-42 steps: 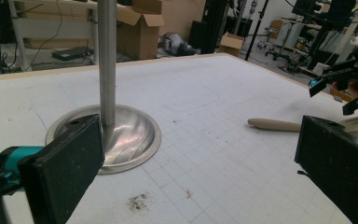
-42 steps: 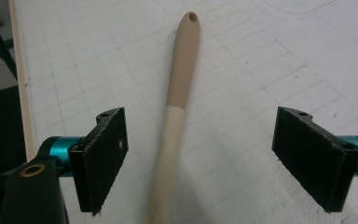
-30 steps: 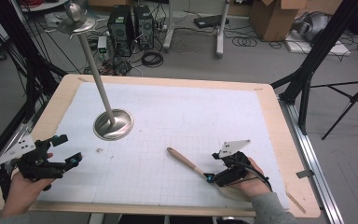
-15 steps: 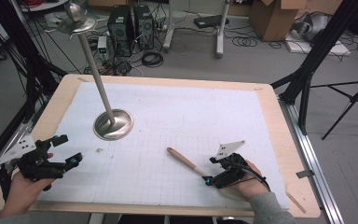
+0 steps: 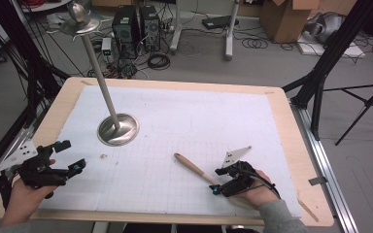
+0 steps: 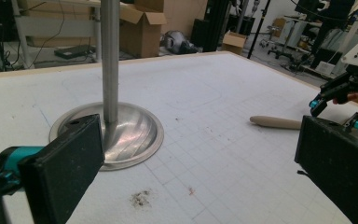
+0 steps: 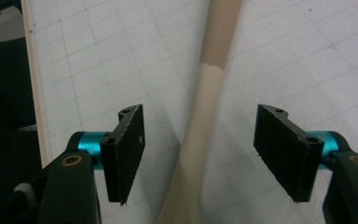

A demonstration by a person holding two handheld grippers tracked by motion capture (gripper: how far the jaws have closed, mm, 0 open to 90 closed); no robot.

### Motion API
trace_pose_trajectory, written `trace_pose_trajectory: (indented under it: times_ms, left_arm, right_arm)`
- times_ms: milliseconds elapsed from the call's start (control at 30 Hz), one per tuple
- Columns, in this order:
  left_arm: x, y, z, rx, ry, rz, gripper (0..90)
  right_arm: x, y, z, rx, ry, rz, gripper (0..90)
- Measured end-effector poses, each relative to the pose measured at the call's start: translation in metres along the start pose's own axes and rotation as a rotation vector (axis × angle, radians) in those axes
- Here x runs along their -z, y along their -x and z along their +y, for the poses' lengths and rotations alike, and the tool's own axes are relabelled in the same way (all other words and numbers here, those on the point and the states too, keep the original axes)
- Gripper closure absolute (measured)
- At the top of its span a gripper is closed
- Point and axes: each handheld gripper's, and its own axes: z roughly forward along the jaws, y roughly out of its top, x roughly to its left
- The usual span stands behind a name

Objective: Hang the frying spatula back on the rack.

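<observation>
A wooden utensil (image 5: 192,167) with a two-tone handle (image 7: 216,46) lies on the white gridded mat, pointing toward the near right. My right gripper (image 5: 216,183) straddles its near end. In the right gripper view the jaws (image 7: 200,149) have just been closing, with the handle between them and a clear gap at each pad. My left gripper (image 5: 72,155) rests open at the near left edge with nothing between its jaws (image 6: 200,168). The left gripper view also shows the utensil (image 6: 275,122) and the right gripper (image 6: 334,114) farther off.
A metal stand with a round domed base (image 5: 118,129) and a slanting pole (image 5: 99,82) stands left of centre on the mat; its base (image 6: 135,135) is close ahead of the left gripper. The wooden table edge (image 5: 291,126) frames the mat. A small brown smudge (image 6: 140,198) marks the mat.
The right gripper's jaws have drawn closer together around the wooden handle. Both hands have stayed where they were.
</observation>
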Motion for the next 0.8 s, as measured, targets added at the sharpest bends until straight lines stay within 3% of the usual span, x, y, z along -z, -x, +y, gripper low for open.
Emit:
trace_pose_trajectory:
  times_ms: [500,800]
  left_arm:
    - [-0.0004,0.0000,-0.0008,0.005,-0.001,0.000,1.9]
    - [-0.0004,-0.0002,-0.0011,0.004,-0.002,0.001,1.9]
  right_arm:
    - [-0.0035,-0.0011,0.0001,-0.003,-0.034,0.019,45.2]
    - [-0.0036,-0.0037,0.0006,0.005,-0.043,-0.002,54.3]
